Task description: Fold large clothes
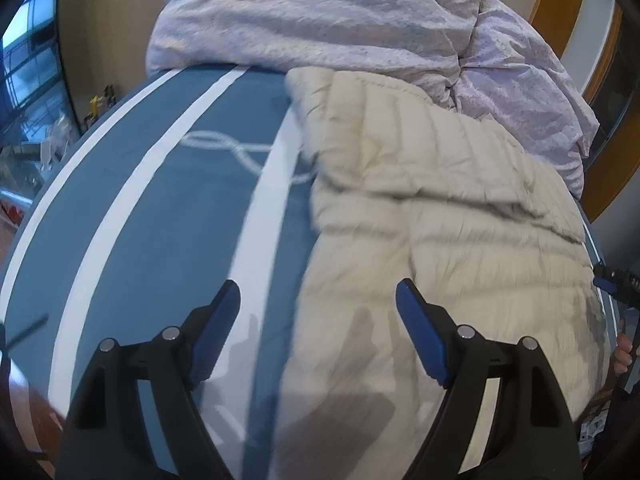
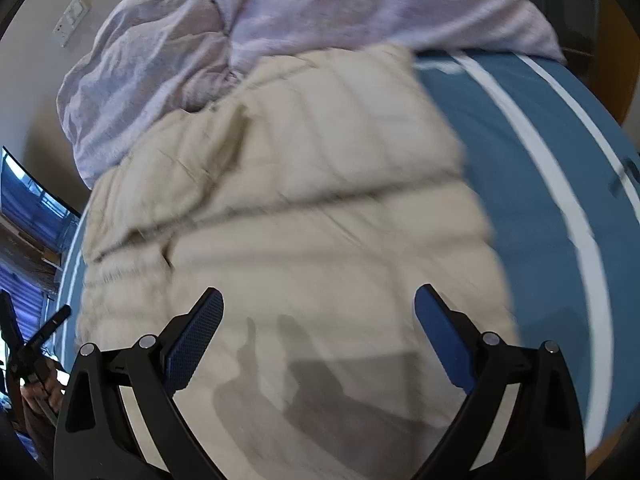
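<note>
Left gripper (image 1: 318, 300) stands with jaws spread wide and nothing between the blue pads; it hangs above the left edge of the cream quilted puffer jacket (image 1: 432, 208), without contact. Right gripper (image 2: 319, 306) is likewise wide apart and empty, poised over the middle of the jacket (image 2: 288, 200), clear of the fabric. Both grippers cast shadows on the near part of the jacket. The jacket lies flat on a blue bedspread with white stripes (image 1: 160, 200), with a crease running across it. On the far side of the jacket, touching its far edge, a crumpled pale lilac duvet (image 1: 312, 16) is heaped on the bedspread (image 2: 532, 184).
</note>
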A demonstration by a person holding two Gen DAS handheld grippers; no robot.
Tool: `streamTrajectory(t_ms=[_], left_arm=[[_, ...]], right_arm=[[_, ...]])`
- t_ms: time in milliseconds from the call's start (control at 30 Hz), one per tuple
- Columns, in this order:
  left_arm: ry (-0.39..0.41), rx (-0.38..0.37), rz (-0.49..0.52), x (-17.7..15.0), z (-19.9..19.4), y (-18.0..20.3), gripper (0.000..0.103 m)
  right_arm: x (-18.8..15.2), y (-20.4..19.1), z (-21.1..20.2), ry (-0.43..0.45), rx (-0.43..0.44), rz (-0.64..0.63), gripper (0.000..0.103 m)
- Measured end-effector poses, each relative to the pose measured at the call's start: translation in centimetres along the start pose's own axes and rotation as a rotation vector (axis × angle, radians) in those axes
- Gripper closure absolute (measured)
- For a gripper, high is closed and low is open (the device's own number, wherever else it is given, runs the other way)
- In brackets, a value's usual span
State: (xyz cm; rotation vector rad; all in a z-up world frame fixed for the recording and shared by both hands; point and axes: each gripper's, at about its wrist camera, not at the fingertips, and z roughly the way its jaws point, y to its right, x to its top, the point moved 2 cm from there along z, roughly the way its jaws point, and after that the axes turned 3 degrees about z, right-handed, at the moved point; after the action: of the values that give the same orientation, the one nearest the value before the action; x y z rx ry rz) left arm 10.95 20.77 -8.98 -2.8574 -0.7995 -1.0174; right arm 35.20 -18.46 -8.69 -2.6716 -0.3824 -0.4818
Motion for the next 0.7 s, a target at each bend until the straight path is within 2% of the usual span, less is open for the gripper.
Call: streamTrajectory(t_ms=[167, 333, 467, 700], left_arm=[[-0.009, -0.039, -0.019, -2.7, -1.3, -1.3, 0.025], [-0.015, -0.117, -0.034, -5.5, -2.3, -1.6, 0.035], [-0.026, -0.175, -0.043, -7.7, -2.6, -1.5, 0.045], [-0.01, -0.195, -0.022, -9.4, -3.7, -0.9, 0.05]], right_arm=[[-3.2, 4.0, -2.9, 0.005, 0.006, 0.018, 0.005], [-5.8, 6.4, -4.8, 0.014, 0.029, 0.022, 0.005], [-7.6, 7.7, -5.7, 0.018, 0.081, 0.03, 0.01], [-9.6, 9.6, -6.2, 0.036, 0.158, 0.06, 0.018]])
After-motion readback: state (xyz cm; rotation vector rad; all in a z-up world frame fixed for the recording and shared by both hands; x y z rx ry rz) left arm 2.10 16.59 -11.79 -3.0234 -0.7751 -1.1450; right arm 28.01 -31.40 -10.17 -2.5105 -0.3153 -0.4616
